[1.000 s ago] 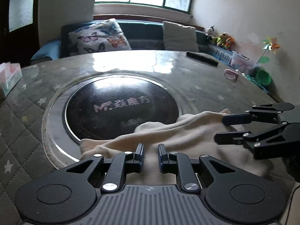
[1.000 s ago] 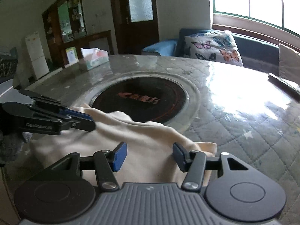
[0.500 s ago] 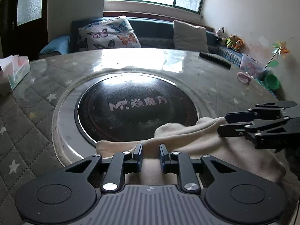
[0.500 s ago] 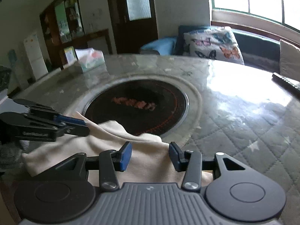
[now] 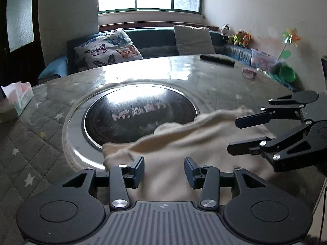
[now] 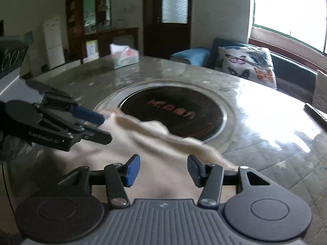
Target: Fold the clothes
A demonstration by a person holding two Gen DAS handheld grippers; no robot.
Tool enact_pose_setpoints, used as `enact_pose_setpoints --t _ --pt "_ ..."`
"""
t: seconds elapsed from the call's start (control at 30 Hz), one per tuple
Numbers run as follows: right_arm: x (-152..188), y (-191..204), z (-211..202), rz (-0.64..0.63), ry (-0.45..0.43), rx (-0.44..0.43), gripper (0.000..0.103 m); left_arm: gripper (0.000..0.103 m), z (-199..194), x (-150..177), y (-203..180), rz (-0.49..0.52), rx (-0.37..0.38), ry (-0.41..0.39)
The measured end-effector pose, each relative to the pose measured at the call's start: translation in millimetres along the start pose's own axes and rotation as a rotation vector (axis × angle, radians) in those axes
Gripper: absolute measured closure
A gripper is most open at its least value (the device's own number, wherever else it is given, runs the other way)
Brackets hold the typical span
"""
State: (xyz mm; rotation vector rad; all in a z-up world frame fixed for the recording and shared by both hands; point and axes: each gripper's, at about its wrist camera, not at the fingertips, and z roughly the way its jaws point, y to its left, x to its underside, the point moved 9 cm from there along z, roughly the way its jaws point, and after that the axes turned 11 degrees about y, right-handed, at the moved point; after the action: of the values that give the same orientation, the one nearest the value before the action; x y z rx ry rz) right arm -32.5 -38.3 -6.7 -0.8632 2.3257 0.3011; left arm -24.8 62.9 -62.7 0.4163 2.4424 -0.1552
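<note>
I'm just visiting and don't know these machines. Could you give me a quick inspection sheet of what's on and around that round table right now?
Surface: round quilted table under glossy cover, dark round cooktop inset at centre.
Job's things: cream garment rumpled at the near edge, partly over the cooktop rim.
Clutter: tissue box, remote control, small pink item.
Grippers: left gripper open above the garment; right gripper open above it too.
Cables: thin dark cable at the right edge.
Surroundings: window, sofa, butterfly pillow, cabinet, door.

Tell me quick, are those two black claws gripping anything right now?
Left gripper: open, jaws spread over the cream-coloured soft cloth garment, holding nothing.
Right gripper: open, jaws apart above the same garment, holding nothing.
</note>
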Motion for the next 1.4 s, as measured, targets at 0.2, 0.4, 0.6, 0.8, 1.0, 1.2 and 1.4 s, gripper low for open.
enact_pose_setpoints --t 0.2,0.4,0.6,0.8,1.0,1.2,1.4 --pt "18 25 -2 -0.039 0.018 -0.012 0.051 0.053 -13 27 3 0.02 -0.059 0.01" --pt "32 38 -16 -0.058 0.016 -0.015 0.051 0.05 -22 45 5 0.013 -0.089 0.006" --pt "33 42 -22 -0.07 0.006 0.003 0.05 0.045 -30 53 12 -0.043 -0.088 -0.006" --pt "20 59 -24 -0.095 -0.037 -0.023 0.041 0.03 -38 53 23 -0.126 -0.086 -0.03" --pt "26 74 -3 -0.132 0.008 -0.024 0.038 0.018 -38 65 39 -0.179 -0.105 -0.017" --pt "20 84 -13 -0.181 -0.009 -0.022 0.038 0.016 -44 75 48 -0.226 -0.087 -0.027" --pt "6 108 -10 -0.238 -0.027 -0.064 0.038 0.018 -51 86 59 -0.276 -0.081 -0.03"
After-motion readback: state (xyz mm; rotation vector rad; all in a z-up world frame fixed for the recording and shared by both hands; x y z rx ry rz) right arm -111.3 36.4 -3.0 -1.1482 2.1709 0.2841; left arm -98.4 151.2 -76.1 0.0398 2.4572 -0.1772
